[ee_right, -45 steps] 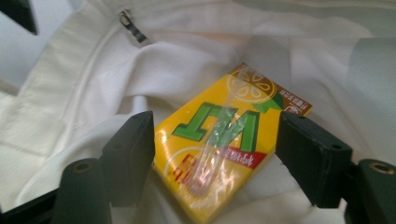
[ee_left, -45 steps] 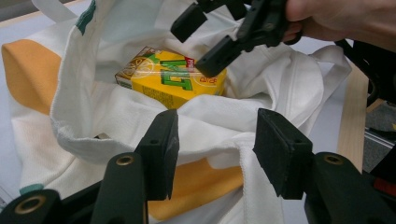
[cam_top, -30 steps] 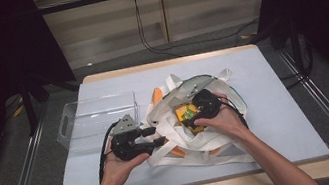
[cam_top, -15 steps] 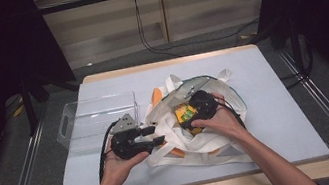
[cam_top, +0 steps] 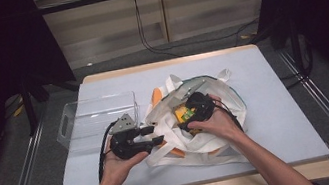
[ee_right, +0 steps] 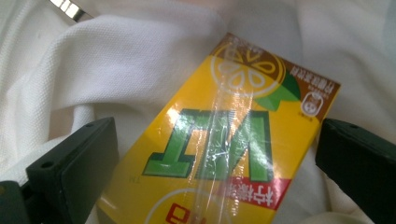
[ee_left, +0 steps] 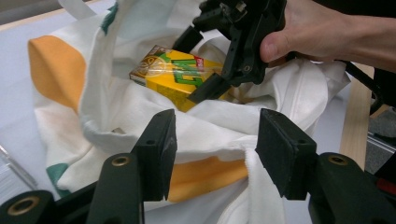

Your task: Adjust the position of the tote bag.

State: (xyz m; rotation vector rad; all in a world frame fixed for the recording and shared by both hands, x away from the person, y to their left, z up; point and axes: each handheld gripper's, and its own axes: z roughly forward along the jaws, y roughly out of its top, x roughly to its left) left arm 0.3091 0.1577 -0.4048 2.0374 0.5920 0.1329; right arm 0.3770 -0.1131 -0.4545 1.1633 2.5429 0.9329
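Observation:
A white tote bag (cam_top: 201, 143) with orange and green patches lies crumpled at the middle of the table. A yellow drink carton (cam_top: 182, 113) sits tilted in its open mouth. My right gripper (cam_top: 189, 118) reaches into the bag from the right and is shut on the carton (ee_right: 224, 154), one black jaw on each long side. In the left gripper view that gripper (ee_left: 187, 72) holds the carton (ee_left: 161, 70) just above the cloth. My left gripper (cam_top: 157, 134) is at the bag's left edge, open, its jaws (ee_left: 215, 135) wide on either side of the bag's rim (ee_left: 205, 133).
A clear plastic box (cam_top: 98, 116) stands on the left of the grey table (cam_top: 283, 118), just behind my left gripper. The bag's straps trail toward the front edge. Bare tabletop lies to the right of the bag and behind it.
My right gripper has shifted slightly to the left over the bag's mouth with the carton. The left gripper has stayed where it was.

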